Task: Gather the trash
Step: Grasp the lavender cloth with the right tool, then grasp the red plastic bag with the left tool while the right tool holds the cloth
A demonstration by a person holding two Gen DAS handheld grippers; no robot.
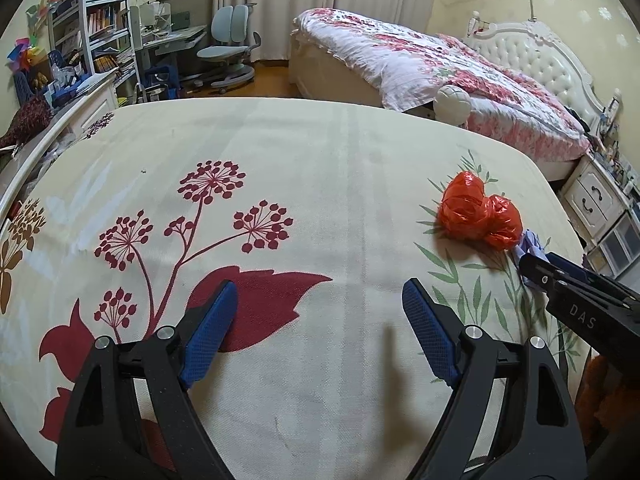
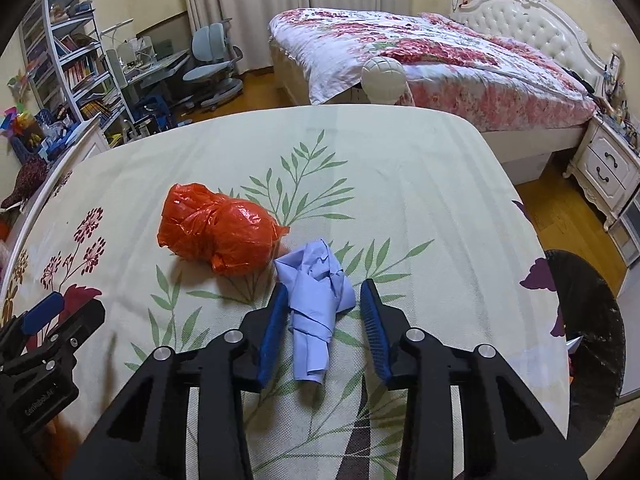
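A crumpled pale blue wad [image 2: 316, 276] lies on the leaf-print bedspread [image 2: 400, 184], just in front of a knotted orange plastic bag [image 2: 216, 232]. My right gripper [image 2: 324, 292] straddles the wad with its jaws drawn narrow. Its left pad touches the wad, and the right pad stands a sliver off it. In the left wrist view the orange bag [image 1: 476, 212] and the blue wad [image 1: 528, 242] sit at the right, with the right gripper [image 1: 528, 266] at the wad. My left gripper [image 1: 320, 286] hovers wide open over the red flower print, holding nothing; it also shows low at the left edge as the left gripper [image 2: 68, 312].
A round black bin [image 2: 592, 320] stands on the floor off the bed's right edge. Beyond lie a second bed [image 2: 440, 60] with a floral quilt, a white ball [image 2: 384, 76], a nightstand [image 2: 604, 168], and a desk chair [image 2: 212, 60] beside bookshelves [image 2: 76, 64].
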